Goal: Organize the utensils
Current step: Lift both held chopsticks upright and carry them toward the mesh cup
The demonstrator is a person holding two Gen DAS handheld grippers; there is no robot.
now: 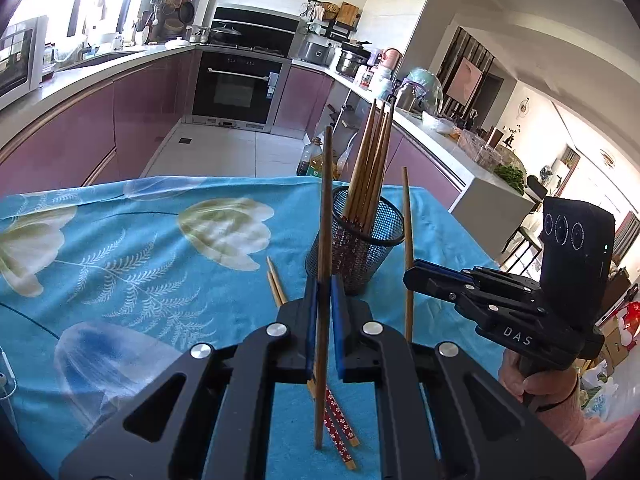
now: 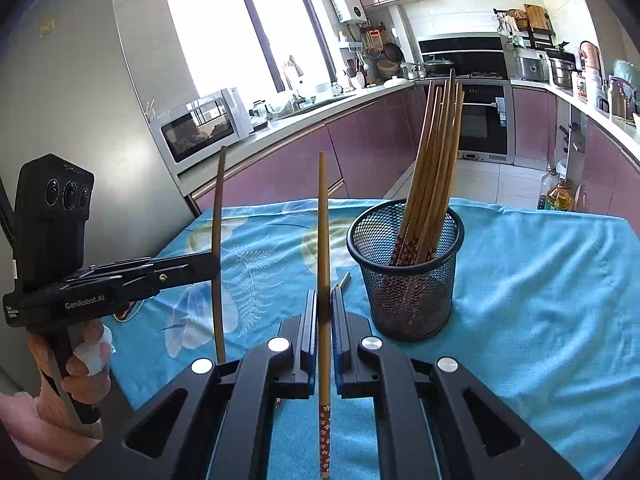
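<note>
Both claws pointed toward the mesh holder point(image 2: 404, 272) on the tabletop point(image 2: 540, 280). The left claw point(image 1: 323, 304), left of the holder, clenched a dark chopstick point(image 1: 325, 216) upright. The right claw point(image 2: 323, 312), nearer the camera than the holder, gripped a lighter chopstick point(image 2: 323, 240) upright. Loose chopsticks point(image 1: 338, 420) lay partly hidden beneath the left claw, count unclear.
</note>
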